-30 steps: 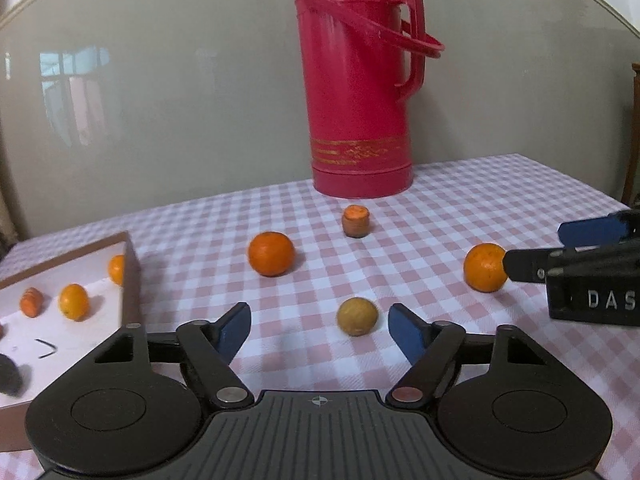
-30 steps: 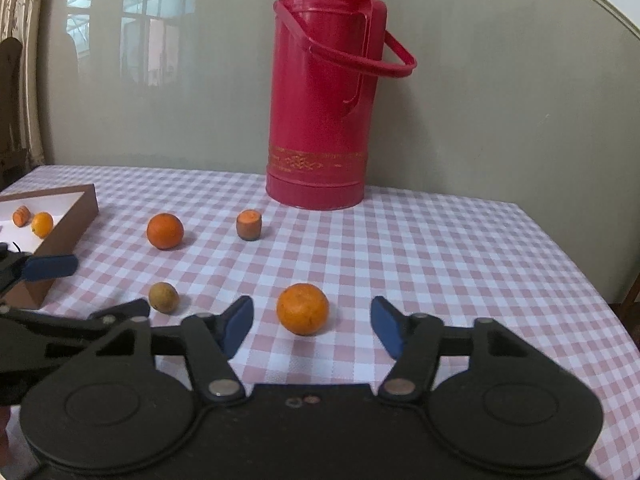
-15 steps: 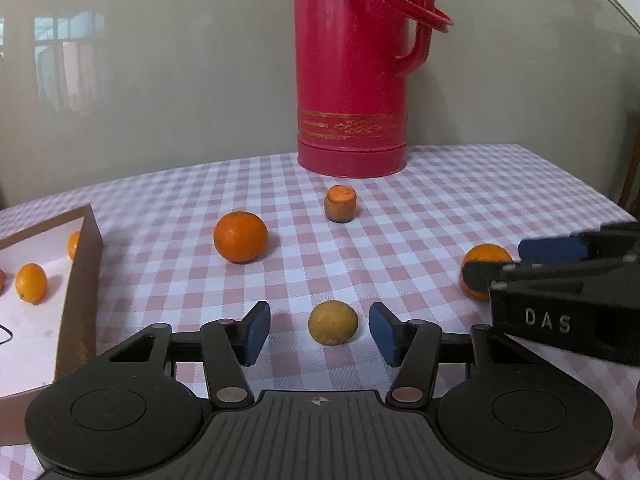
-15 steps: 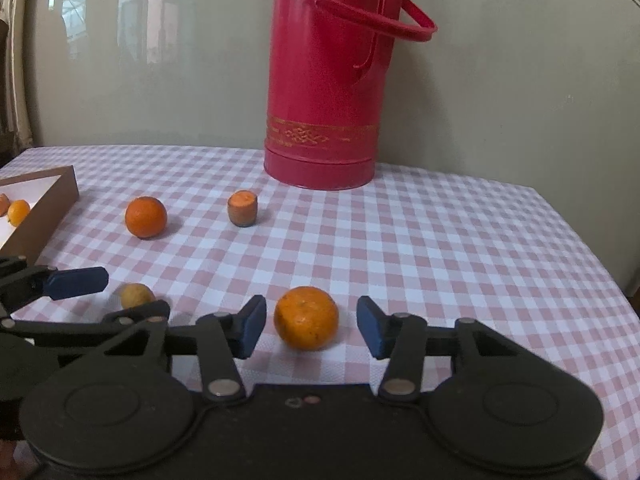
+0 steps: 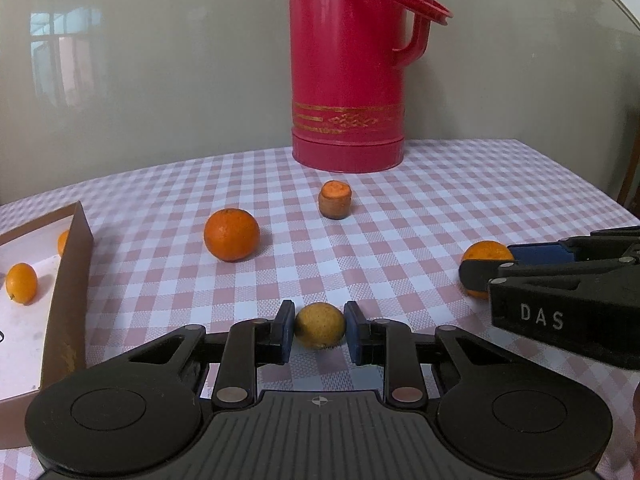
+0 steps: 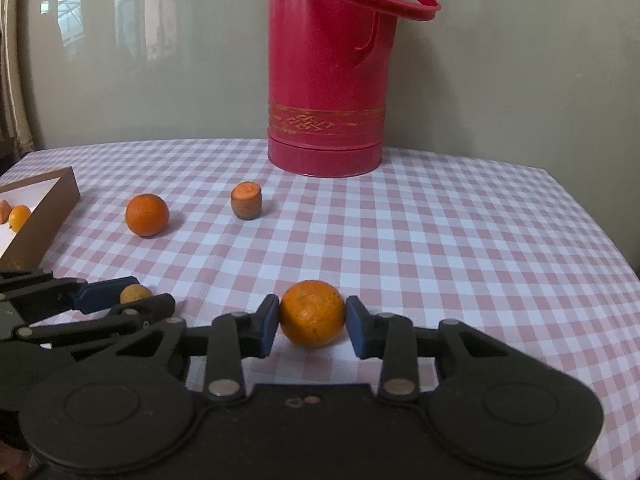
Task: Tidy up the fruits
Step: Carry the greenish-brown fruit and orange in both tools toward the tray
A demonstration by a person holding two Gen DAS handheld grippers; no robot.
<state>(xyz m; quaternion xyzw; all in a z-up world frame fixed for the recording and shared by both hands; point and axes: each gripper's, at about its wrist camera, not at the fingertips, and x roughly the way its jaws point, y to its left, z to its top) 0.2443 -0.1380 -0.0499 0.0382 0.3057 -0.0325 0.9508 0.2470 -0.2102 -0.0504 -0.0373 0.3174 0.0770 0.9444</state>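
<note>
A small yellow-brown fruit [image 5: 320,326] lies on the checked cloth, and my left gripper [image 5: 319,322] is closing on it, both blue pads touching its sides. In the right wrist view my right gripper [image 6: 312,318] is closing on an orange [image 6: 312,312], its pads against both sides. Both fruits rest on the table. The right gripper's fingers [image 5: 480,270] cover part of that orange [image 5: 486,250] in the left wrist view. Another orange [image 5: 231,234] and a short orange-topped stub [image 5: 335,199] sit farther back.
A brown box [image 5: 68,280] with a white floor stands at the left and holds small orange fruits [image 5: 21,283]. A tall red thermos [image 5: 348,64] stands at the back by the wall. The table's right edge [image 6: 600,240] drops off.
Both grippers moved forward and slightly down over their fruits. Their jaws went from wide apart to touching the yellow fruit and the orange.
</note>
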